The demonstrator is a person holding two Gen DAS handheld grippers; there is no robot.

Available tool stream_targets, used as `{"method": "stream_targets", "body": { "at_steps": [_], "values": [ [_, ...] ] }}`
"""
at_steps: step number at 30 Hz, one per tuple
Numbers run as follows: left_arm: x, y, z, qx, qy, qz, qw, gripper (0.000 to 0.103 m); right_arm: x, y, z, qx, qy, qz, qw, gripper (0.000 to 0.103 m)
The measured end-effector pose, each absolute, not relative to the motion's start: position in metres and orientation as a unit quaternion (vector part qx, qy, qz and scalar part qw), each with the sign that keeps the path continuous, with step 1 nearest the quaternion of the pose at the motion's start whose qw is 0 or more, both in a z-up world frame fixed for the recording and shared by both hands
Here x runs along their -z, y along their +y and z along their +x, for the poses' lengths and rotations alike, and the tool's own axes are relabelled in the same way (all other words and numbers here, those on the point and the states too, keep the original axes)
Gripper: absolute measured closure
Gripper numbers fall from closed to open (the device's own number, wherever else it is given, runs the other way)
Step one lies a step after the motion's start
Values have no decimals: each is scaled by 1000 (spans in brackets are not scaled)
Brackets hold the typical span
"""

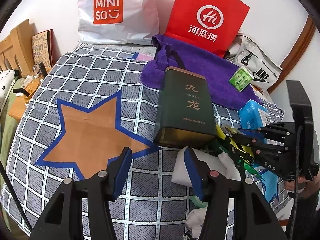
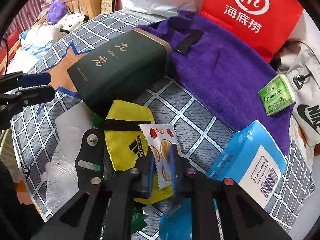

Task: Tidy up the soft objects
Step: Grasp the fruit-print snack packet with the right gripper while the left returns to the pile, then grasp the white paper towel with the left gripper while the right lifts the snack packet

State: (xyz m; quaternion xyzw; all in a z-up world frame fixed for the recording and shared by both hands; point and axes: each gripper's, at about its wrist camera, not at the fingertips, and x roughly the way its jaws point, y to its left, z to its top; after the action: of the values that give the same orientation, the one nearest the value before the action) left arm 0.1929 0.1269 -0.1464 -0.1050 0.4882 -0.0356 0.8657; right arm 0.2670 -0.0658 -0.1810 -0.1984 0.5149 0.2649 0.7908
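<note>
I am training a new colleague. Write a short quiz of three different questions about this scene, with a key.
1. True or false: the right gripper is shut on the fruit-print sachet.
2. What lies on the purple towel: A) green cassette-print box, B) blue tissue pack, C) yellow Adidas pouch?
3. Fill in: the left gripper is ____ and holds nothing.

Key: 1 true; 2 A; 3 open.

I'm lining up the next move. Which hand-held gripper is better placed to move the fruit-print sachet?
Right. The right hand-held gripper is already shut on the fruit-print sachet, above the yellow pouch. The left hand-held gripper is open and holds nothing, over the checked cloth.
</note>
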Motion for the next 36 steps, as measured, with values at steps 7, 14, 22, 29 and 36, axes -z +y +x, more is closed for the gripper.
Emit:
{"method": "stream_targets", "body": {
  "at_steps": [7,14,22,29,36],
  "values": [
    [145,121,183,38,487,-96,867,51,156,-91,258,-259,477,-119,831,100],
    [144,102,160,54,491,-80,866,51,136,-118,237,-252,441,-26,861,100],
    [156,85,124,55,499,-46,863,51,106,-145,196,-258,396,3,881,100],
    [171,67,118,87,511,-37,854,51,109,-180,147,-258,400,26,879,100],
    [184,52,118,105,516,-32,850,51,138,-201,122,-230,438,21,869,100]
  ]
}}
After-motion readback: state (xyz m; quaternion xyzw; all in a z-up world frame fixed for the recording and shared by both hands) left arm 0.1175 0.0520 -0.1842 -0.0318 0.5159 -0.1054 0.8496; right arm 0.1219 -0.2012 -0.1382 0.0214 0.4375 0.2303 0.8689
